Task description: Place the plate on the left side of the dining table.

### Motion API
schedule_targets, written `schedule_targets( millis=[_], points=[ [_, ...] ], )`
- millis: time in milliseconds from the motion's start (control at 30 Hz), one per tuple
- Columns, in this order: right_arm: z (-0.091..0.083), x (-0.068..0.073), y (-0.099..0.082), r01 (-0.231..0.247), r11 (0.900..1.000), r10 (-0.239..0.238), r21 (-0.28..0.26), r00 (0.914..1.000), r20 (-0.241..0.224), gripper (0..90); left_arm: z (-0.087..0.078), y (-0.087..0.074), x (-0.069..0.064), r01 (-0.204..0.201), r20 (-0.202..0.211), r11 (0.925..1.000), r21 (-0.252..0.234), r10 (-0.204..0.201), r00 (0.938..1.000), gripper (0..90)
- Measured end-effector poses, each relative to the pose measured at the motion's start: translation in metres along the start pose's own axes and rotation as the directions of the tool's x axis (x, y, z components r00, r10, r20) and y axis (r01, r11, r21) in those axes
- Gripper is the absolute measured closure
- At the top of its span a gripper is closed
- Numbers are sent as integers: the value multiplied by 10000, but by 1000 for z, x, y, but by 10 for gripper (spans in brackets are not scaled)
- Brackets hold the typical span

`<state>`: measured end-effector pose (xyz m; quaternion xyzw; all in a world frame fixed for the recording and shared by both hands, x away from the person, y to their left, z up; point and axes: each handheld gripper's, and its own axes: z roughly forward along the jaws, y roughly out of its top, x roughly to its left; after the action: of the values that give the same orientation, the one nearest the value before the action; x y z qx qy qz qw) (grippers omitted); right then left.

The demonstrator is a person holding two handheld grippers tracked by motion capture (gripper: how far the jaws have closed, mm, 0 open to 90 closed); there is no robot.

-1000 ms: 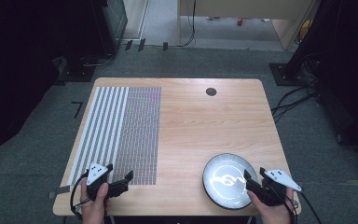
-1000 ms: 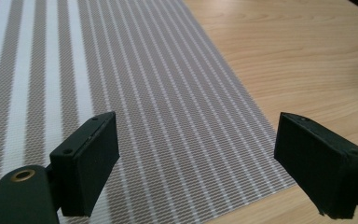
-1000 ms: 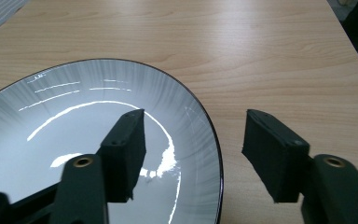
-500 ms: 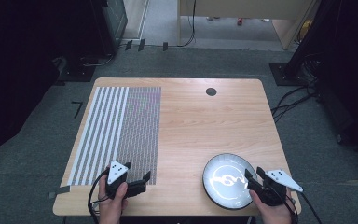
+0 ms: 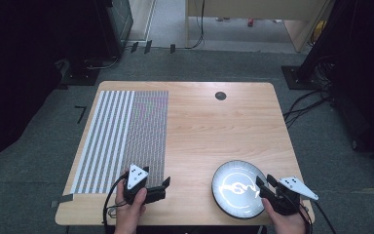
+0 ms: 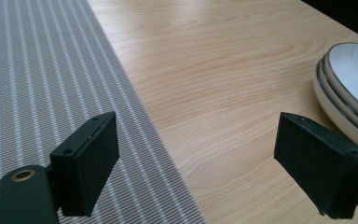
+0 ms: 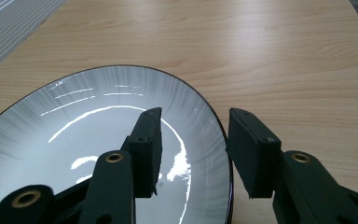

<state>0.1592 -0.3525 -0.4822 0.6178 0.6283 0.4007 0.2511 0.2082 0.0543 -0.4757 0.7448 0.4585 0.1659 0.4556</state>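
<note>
Plate [image 7: 98, 154] rim sits between the closing, still parted jaws of the right gripper [image 7: 193, 144]

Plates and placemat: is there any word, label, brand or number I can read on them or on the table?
None: no readable text anywhere.
Plates: plain glaze, glare streaks only.
Placemat: woven stripes, no label.
Table: bare wood, one dark round cap, unmarked.
</note>
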Motion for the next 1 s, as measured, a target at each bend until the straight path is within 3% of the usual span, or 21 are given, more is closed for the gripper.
schedule_targets(
  millis=[333, 567, 767, 1000],
  points=[
    [-4, -10, 1, -634, 9978, 635, 201, 9980, -56, 638, 20, 7, -31, -404, 502, 9992, -19, 404, 9979, 139],
    [-5, -12, 2, -1160, 9919, 1166, 510, 9931, -95, 696, 32, 11, -52, -698, 977, 9976, 31, 691, 9928, 139],
    [-8, -17, 2, -1636, 9848, 1650, 588, 9861, -202, 750, 42, 16, -71, -680, 1390, 9977, -30, 678, 9880, 139],
    [-6, -19, 1, -1793, 9801, 1811, 856, 9834, -137, 777, 56, 12, -95, -812, 1610, 9966, 149, 778, 9839, 141]
  ],
)
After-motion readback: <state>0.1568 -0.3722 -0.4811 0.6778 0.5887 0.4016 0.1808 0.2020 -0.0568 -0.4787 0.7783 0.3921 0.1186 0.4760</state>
